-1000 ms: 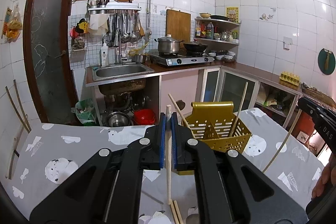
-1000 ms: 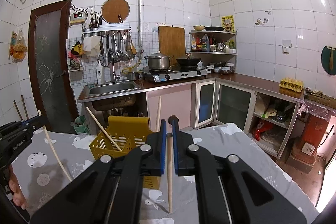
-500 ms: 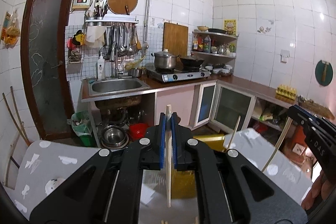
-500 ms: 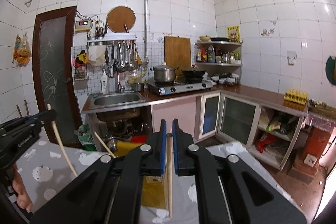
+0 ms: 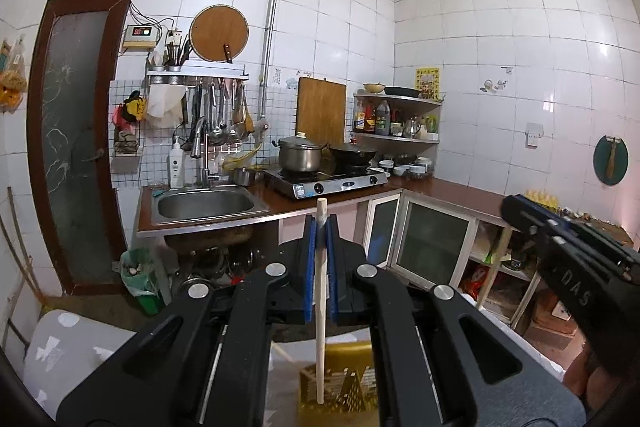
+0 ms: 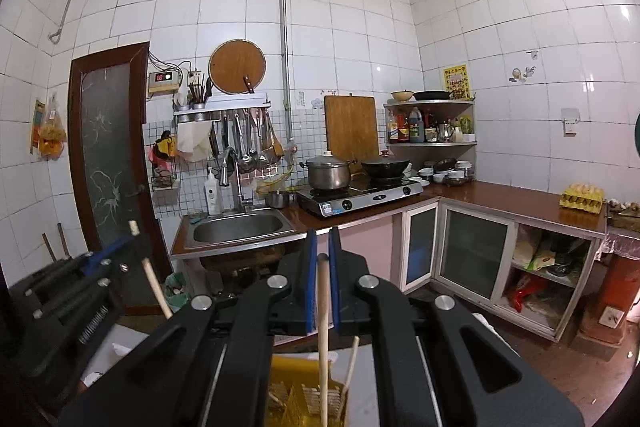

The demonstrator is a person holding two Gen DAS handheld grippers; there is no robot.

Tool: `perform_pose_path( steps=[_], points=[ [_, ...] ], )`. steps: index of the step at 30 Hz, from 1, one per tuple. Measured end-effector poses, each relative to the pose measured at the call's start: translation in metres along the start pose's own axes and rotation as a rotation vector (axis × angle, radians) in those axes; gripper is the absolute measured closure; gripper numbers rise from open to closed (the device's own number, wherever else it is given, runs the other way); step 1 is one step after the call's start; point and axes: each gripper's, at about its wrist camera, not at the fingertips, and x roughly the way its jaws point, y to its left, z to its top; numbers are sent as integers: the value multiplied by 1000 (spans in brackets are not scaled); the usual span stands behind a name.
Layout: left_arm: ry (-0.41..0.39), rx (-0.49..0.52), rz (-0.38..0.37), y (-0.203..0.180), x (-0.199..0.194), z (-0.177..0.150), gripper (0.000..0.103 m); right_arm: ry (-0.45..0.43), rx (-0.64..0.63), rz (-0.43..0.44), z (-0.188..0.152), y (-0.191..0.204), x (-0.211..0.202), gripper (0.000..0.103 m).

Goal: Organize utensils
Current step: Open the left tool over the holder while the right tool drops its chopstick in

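Left wrist view: left gripper [image 5: 320, 227], lower centre, fingers closed tight on a pale chopstick [image 5: 320, 291] standing nearly upright, its lower end above the yellow basket [image 5: 340, 383] at the bottom edge. Right gripper [image 5: 516, 207] at right edge, clamping a second stick. White tabletop [image 5: 72, 347] lower left.

Right wrist view: right gripper [image 6: 323, 239], lower centre, fingers closed on a wooden chopstick [image 6: 323, 327] hanging down over the yellow basket [image 6: 292, 399], which holds further sticks. Left gripper at left edge, gripping its tilted chopstick [image 6: 154, 285].
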Motion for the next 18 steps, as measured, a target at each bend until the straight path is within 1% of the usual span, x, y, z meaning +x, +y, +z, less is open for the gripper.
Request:
perform_pose_path(
  steps=[3,5,7,8,11,13,17,18],
  points=[
    [13,-1,2,1,21,-14,99,28,-7,-8,-14,0,19,97],
    [40,-10,5,5,35,-29,99,49,-9,-7,-28,-2,29,97],
    [81,-20,14,10,50,-47,99,78,-27,-9,-44,-5,39,97],
    [112,-22,23,12,59,-60,99,92,-33,-10,-51,-6,42,97],
    [168,-10,39,15,74,-84,99,149,-38,-7,-74,-12,53,97],
    [199,-3,57,18,79,-99,99,174,-30,-7,-84,-17,56,97],
    [234,-29,78,28,80,-105,98,229,11,2,-95,-29,60,96],
    [234,-30,81,29,78,-105,95,243,12,6,-95,-31,60,96]
  ],
)
